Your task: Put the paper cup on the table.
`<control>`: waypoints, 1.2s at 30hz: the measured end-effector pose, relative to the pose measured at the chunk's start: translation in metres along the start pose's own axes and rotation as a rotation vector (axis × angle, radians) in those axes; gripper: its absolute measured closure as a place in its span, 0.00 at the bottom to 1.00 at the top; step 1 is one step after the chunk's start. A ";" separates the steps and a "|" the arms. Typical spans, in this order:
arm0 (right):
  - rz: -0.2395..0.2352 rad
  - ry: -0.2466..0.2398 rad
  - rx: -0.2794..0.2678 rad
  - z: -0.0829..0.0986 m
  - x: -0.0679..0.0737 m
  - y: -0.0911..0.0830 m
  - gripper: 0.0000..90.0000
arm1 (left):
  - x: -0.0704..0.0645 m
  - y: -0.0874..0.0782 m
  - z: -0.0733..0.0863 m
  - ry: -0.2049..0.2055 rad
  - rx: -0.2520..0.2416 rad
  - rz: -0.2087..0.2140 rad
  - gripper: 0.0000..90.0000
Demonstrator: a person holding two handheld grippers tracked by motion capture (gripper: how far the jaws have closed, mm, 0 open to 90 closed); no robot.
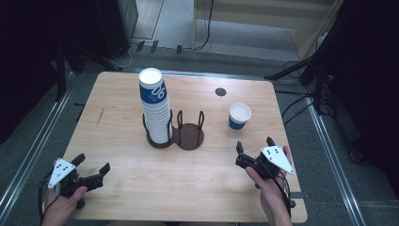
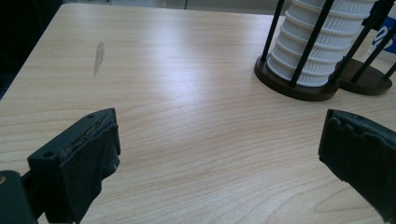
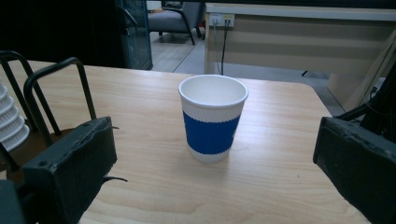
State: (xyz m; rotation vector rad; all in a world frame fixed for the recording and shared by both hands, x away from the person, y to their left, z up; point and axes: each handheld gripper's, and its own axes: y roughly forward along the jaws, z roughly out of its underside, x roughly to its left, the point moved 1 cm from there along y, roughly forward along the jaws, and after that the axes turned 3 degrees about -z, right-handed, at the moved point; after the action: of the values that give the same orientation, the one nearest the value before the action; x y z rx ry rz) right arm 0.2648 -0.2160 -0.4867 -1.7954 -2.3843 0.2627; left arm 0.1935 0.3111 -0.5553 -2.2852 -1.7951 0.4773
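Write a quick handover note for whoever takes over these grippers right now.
Left claw: open, empty, near the table's front left corner.
Right claw: open, empty, pointed at the single cup, not touching it.
Cup stack stands in the left ring of the holder; the right ring is empty.
Done: nothing gripped yet.
Left: probably grasp the single cup and move it to the holder.

Blue-banded paper cup (image 3: 213, 118), upright, empty
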 end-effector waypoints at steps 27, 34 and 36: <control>0.116 0.047 0.060 0.047 -0.058 -0.028 0.00 | 0.000 0.000 0.000 -0.003 0.001 -0.005 0.00; 0.138 0.053 0.079 0.059 -0.074 -0.037 0.00 | 0.001 0.000 0.000 -0.006 0.004 -0.005 0.00; 0.146 0.059 0.093 0.063 -0.080 -0.039 0.00 | 0.001 0.000 0.000 -0.006 0.004 -0.006 0.00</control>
State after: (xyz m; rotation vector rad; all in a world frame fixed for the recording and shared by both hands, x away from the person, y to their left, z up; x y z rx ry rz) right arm 0.2364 -0.3065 -0.5398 -1.9088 -2.1681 0.3271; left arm 0.1938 0.3116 -0.5552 -2.2778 -1.8019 0.4873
